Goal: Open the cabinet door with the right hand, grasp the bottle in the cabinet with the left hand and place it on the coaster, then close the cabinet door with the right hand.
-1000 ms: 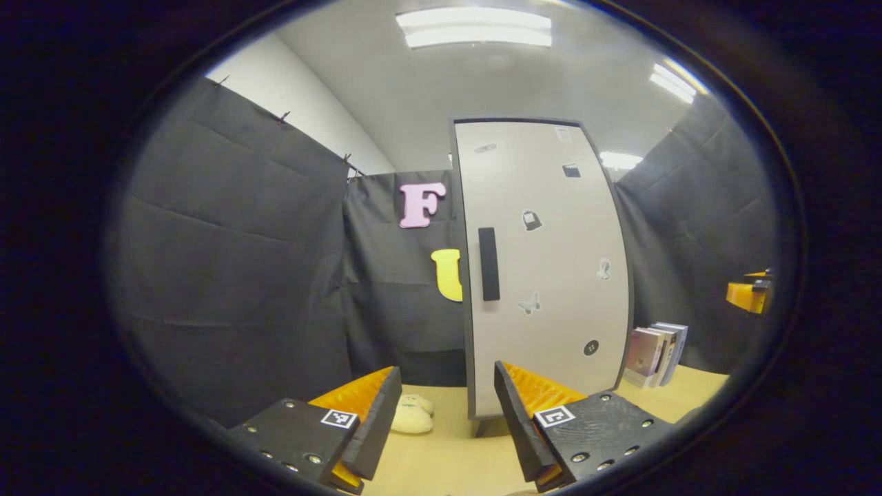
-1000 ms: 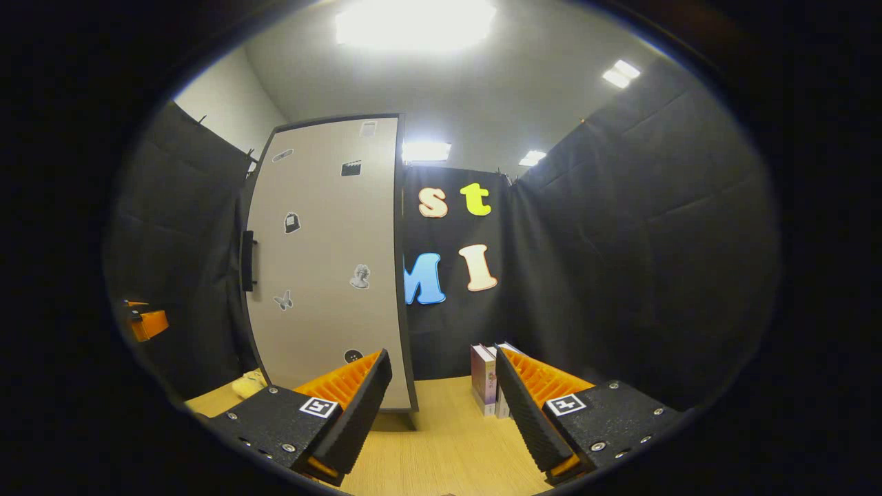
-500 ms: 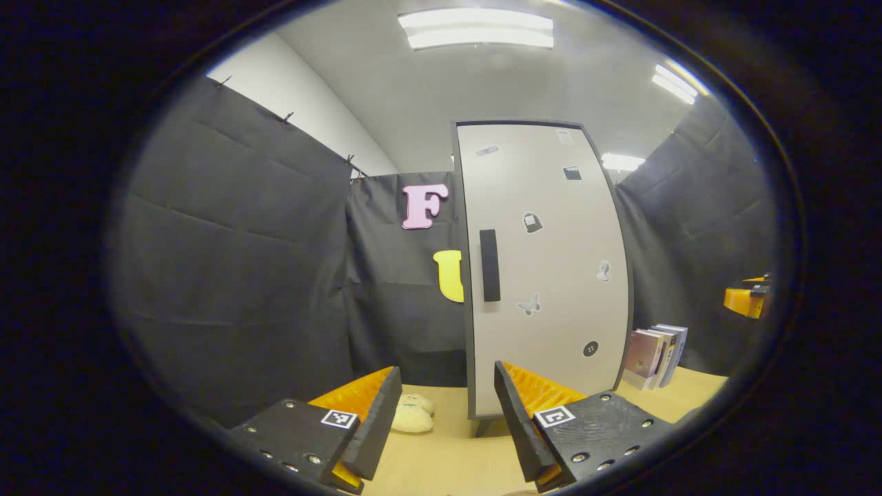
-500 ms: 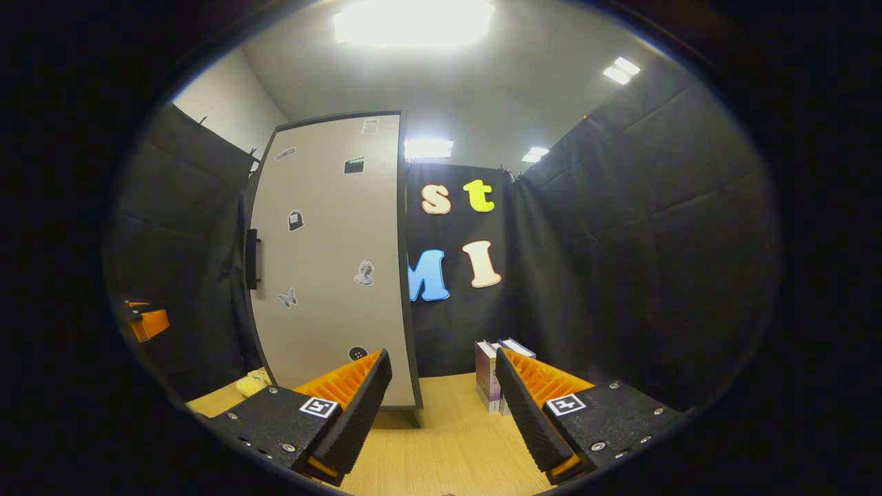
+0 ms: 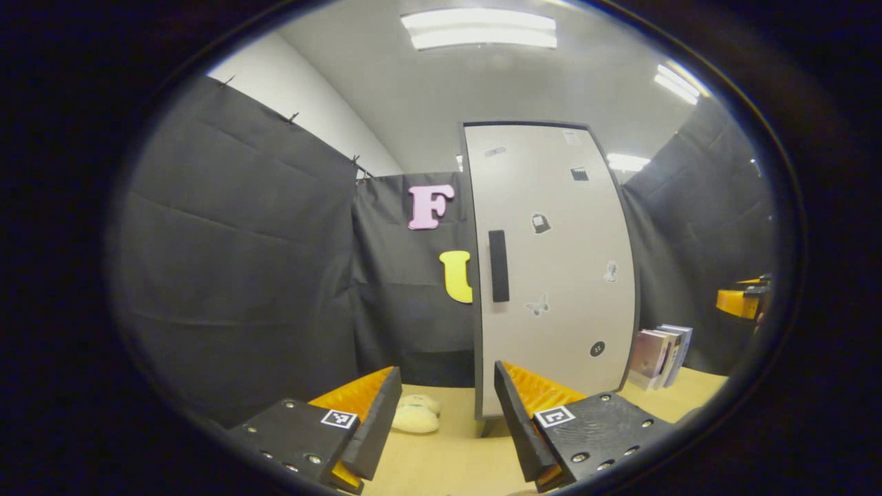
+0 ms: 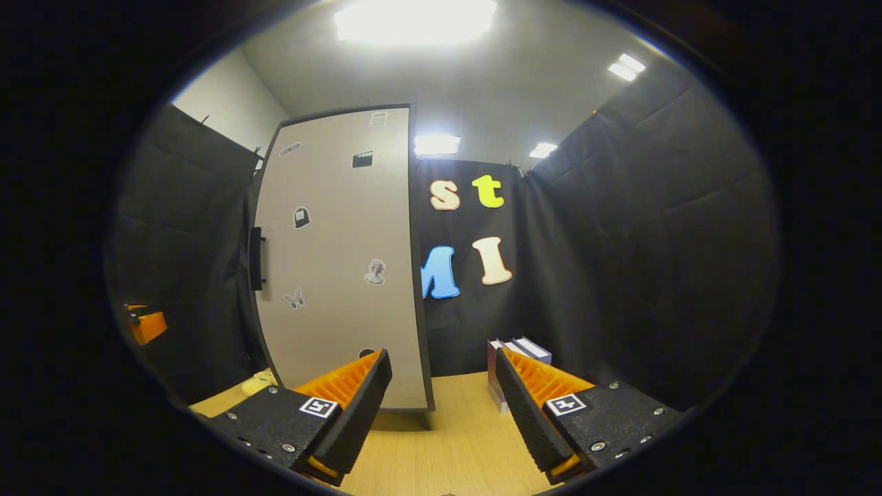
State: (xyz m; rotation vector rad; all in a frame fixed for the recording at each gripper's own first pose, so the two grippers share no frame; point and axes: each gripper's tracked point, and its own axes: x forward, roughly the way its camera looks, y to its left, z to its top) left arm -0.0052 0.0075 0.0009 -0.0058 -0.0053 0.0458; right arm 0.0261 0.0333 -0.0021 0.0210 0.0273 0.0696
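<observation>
Cabinet door (image 5: 551, 269) closed, handle (image 5: 499, 266) untouched. Left claw (image 5: 448, 413) and right claw (image 6: 443, 399) both spread wide, empty, above tabletop (image 6: 448, 455).

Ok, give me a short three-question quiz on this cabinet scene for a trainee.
1. True or false: the cabinet door is shut.
2. What stands on the table beside the cabinet? A) books B) a kettle C) a pan
3. Fill in: the right gripper has its fingers ____, holding nothing.

Key: 1 true. 2 A, the books. 3 open; the black handle is not yet touched.
</observation>
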